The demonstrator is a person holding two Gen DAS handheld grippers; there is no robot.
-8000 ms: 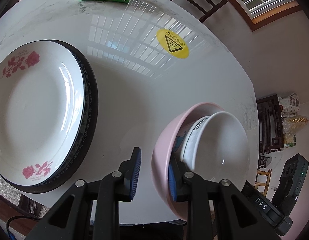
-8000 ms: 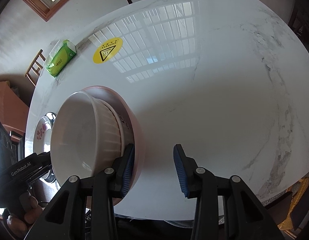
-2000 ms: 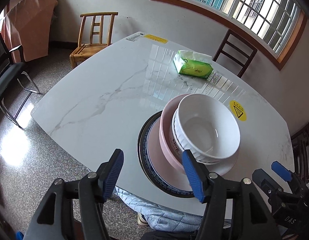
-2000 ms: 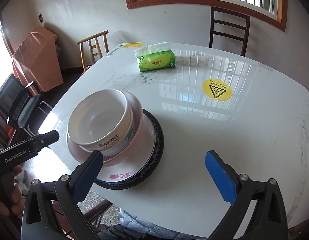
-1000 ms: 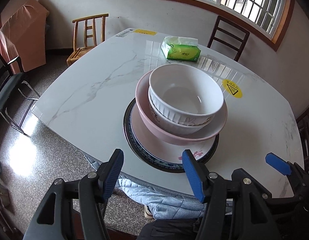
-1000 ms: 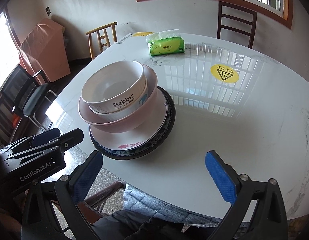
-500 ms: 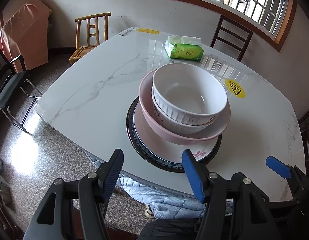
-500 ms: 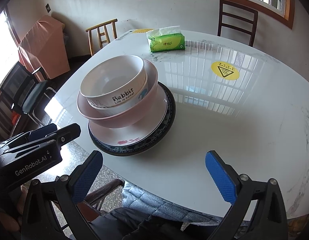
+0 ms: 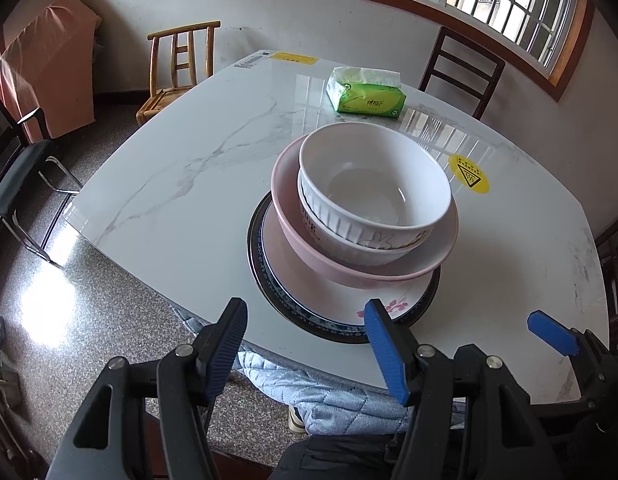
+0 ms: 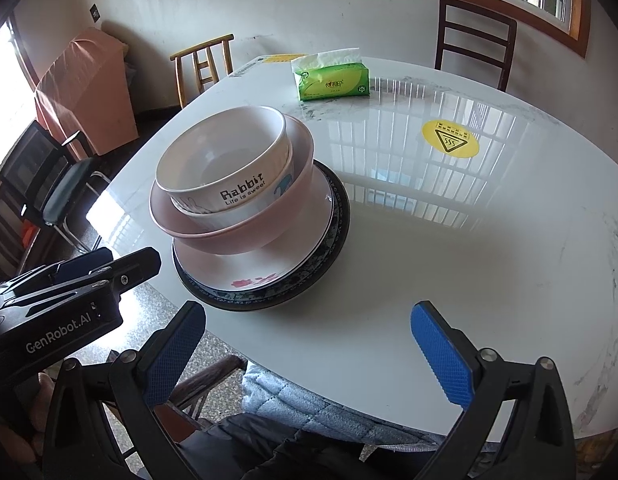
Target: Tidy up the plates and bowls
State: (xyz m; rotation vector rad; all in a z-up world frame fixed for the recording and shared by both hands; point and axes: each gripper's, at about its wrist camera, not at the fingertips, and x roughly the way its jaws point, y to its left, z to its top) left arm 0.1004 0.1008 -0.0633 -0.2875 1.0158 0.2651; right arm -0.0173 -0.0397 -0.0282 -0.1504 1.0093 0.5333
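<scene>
A single stack is seen near the front edge of the marble worktop (image 9: 181, 184): a dark-rimmed plate (image 9: 256, 256) at the bottom, a white plate (image 9: 393, 300) with pink flowers on it, a pink bowl (image 9: 287, 196) on that, and a white bowl (image 9: 373, 188) nested on top, with a second white bowl apparently held under its rim. In the right view the same stack is shown, with the white bowl (image 10: 225, 168) lettered "Rabbit", the pink bowl (image 10: 237, 236), the white plate (image 10: 253, 272) and the dark-rimmed plate (image 10: 337, 220). The left tongs (image 9: 307, 348) are held wide open and empty, low and in front of the stack; the stack is seen ahead of them and slightly to the right, with the right finger's tip lined up just before the plate rim, though contact cannot be judged. The right tongs (image 10: 309, 352) are likewise spread wide with nothing between them, and the stack lies ahead and to their left, apart from both fingers. The left tongs (image 10: 89, 276) are also visible at the left edge of the right view, just beside the plates, and the right tongs (image 9: 553, 332) appear at the right edge of the left view. A green tissue pack (image 9: 365, 96) and a yellow sticker (image 9: 468, 173) are found farther back on the worktop, well apart from the stack.
</scene>
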